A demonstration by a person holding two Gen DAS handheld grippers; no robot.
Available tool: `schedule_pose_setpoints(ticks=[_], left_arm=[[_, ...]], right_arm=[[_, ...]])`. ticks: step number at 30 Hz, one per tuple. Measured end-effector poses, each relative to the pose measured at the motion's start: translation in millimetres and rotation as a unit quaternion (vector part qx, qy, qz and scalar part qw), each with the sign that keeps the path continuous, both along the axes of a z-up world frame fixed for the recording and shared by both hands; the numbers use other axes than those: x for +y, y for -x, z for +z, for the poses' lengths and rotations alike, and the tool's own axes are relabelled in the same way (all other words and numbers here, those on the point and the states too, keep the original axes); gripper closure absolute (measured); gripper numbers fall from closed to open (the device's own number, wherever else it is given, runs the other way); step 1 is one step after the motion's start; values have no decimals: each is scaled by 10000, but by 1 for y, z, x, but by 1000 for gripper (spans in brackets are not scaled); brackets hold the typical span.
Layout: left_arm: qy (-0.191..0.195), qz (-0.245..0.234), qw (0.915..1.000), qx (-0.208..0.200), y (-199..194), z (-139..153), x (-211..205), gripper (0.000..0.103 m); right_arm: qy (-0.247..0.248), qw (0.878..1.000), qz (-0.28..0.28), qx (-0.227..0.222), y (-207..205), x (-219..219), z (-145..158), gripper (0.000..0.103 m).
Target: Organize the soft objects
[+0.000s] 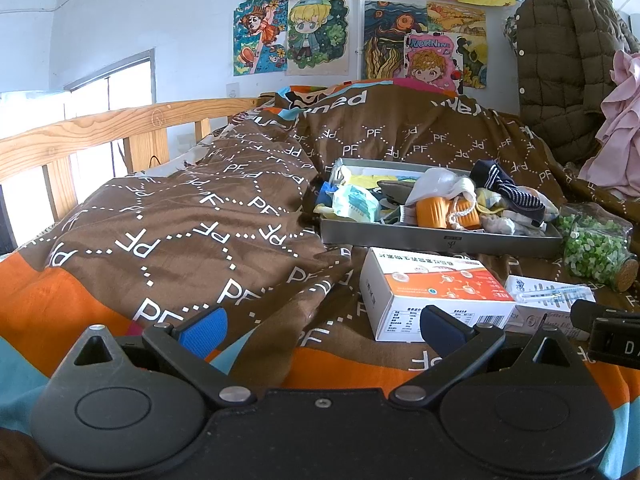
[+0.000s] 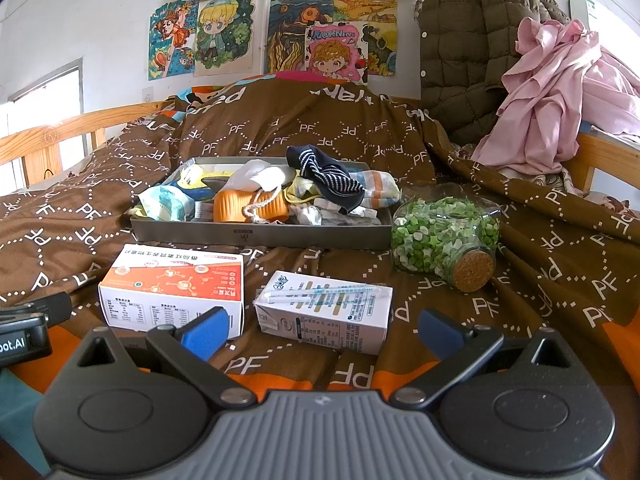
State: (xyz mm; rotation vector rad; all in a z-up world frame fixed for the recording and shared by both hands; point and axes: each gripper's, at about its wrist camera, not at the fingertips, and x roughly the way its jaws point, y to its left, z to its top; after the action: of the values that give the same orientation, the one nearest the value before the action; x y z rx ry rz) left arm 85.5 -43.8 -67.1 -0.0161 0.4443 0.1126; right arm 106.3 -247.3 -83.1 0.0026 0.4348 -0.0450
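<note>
Both tongs wide open, nothing between the pads. Left gripper (image 1: 322, 326) hovers low over the brown PF-print duvet (image 1: 180, 216); right gripper (image 2: 320, 330) does the same, just to its right. I see the edge of the right unit at the far right of the left view, and the left unit at the far left of the right view, so they sit side by side, apart

Straight ahead of my right tongs, closest: a white milk carton (image 2: 324, 312) lying flat with a wrapped straw on top. Just left of it, ahead of my right tongs' left finger (image 2: 206, 334), an orange-and-white box (image 2: 172, 286), also flat. In the left view that same box sits ahead of my right-hand finger

Past both boxes: grey tray (image 2: 260, 236) holding the soft stuff in a loose heap. Navy striped sock (image 2: 326, 172) on top at the right, pale striped sock (image 2: 378, 192) under it at the tray's right end, orange ribbed item (image 2: 240, 206) with a white cord in the middle, white-green packet (image 2: 168, 202) at the left end. Other small fabrics are in the heap, can't tell what they are

Right of the tray, touching its corner: glass jar (image 2: 444, 232) of green bits on its side, cork toward me

Farther right and back: pink cloth (image 2: 552, 100) and olive quilted jacket (image 2: 472, 40) piled up. Drawings (image 2: 280, 32) on the wall behind, wooden rail (image 1: 80, 132) along the left
</note>
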Motion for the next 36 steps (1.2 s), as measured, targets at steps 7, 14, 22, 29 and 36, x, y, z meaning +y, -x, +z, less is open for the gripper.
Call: schedule_pose_setpoints(ticks=[7,14,22,29,36], left_arm=[[2,3,10000,8,0,-1,1,1],[2,-2,10000,8,0,0,0,1],[-3,2,10000,14,2,-3,6,1],[-2,-3,10000,22,1,-3,4,1],[193,-152,9996,100,4,-3,12,1]], right_arm=[[0,10000,0,7,0,0,0,0],[-3,10000,13,27,0,-1,-1,0],[-4,10000,19,39,0,-1,-1,0],[-2,10000,18,41,0,0,0,0],[-27,10000,-4,93,-1,-3,-2,0]])
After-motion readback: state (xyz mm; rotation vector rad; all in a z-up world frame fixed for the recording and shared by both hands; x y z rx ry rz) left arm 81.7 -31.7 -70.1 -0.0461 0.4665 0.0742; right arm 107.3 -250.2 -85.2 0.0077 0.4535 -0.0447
